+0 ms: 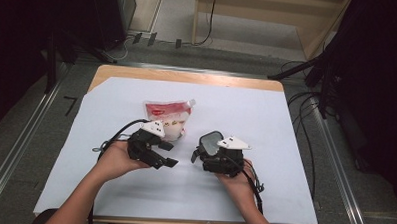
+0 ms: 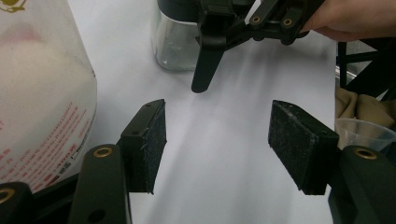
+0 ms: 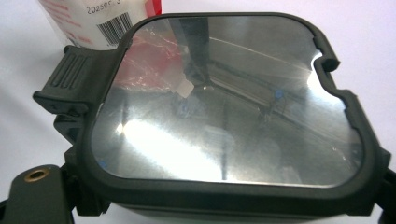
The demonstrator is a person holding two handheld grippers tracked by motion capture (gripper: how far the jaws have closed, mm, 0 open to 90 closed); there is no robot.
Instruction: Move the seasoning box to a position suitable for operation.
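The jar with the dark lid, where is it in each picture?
High view: the jar stands mid-table, at the right gripper.
Left gripper view: top middle, its clear glass body behind a black jaw.
Right gripper view: close up, its lid spans the picture.
Shared landmark: the white and red pouch, beside the jar.

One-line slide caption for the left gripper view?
Open left gripper faces the right gripper at a glass jar, beside a white pouch.

White plastic pouch with red print (image 3: 100, 21): barcode, digits "20250" legible beside it, remainder cut off. Red small print on its side unreadable.
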